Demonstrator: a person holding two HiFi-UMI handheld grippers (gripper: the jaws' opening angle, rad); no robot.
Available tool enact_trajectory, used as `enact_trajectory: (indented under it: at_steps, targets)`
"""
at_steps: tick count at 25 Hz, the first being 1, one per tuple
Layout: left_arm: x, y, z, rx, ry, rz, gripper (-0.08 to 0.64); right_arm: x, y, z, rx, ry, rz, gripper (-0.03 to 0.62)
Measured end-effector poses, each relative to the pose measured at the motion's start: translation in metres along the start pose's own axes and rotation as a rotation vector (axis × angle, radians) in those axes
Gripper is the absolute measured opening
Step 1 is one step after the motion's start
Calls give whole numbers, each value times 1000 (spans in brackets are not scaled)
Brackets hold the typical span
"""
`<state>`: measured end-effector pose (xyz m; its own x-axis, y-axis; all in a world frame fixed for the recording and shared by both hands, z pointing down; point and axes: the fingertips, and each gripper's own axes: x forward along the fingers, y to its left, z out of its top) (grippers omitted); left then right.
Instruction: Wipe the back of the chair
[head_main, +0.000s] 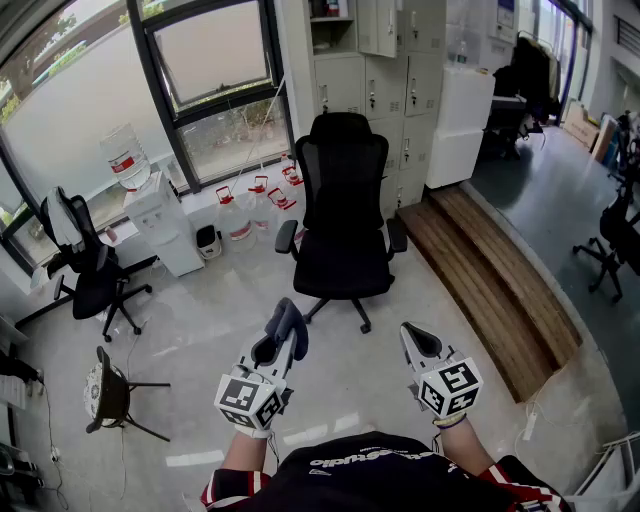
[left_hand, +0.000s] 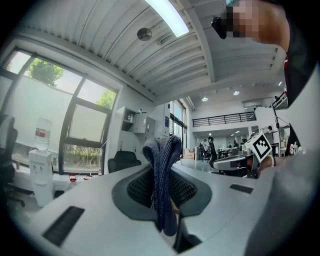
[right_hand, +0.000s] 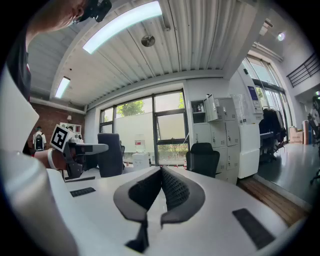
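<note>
A black office chair (head_main: 343, 215) stands on the floor a short way ahead, its seat facing me and its back (head_main: 343, 160) toward the lockers. My left gripper (head_main: 281, 338) is shut on a dark blue-grey cloth (head_main: 290, 322), which stands folded up between the jaws (left_hand: 162, 175). My right gripper (head_main: 417, 338) is held level beside it, jaws shut with nothing between them (right_hand: 161, 172). Both grippers are well short of the chair. The chair shows small in the left gripper view (left_hand: 123, 161) and in the right gripper view (right_hand: 202, 159).
Behind the chair are grey lockers (head_main: 385, 70) and a large window. A water dispenser (head_main: 160, 215) and water jugs (head_main: 255, 205) stand at the left, with a second black chair (head_main: 85, 265) and a stool (head_main: 110, 395). A wooden step (head_main: 490, 270) runs along the right.
</note>
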<state>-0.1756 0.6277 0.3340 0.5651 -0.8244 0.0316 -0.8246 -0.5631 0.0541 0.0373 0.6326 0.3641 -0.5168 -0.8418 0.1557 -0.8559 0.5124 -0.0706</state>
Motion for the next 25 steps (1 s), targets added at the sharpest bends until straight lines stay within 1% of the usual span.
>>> enact_trajectory:
  at_steps: [10,15,19,23,25]
  targets:
    - [40,4,2,10,-5,-4,57,21,-31,-3,4,17,15,14]
    - [56,-2,4,10,-3,-4,57,25,-47,1,-3,11,28,14]
    - [68,-1,5,8,2,5,57,35,-54,0,16,20,71,15]
    - [80,-9,6,-29,-9,3,57,39,-65,-6,37,35,121,15]
    - [90,-15,5,-20,-7,10,57,39,-77,-9,36,43,129,15]
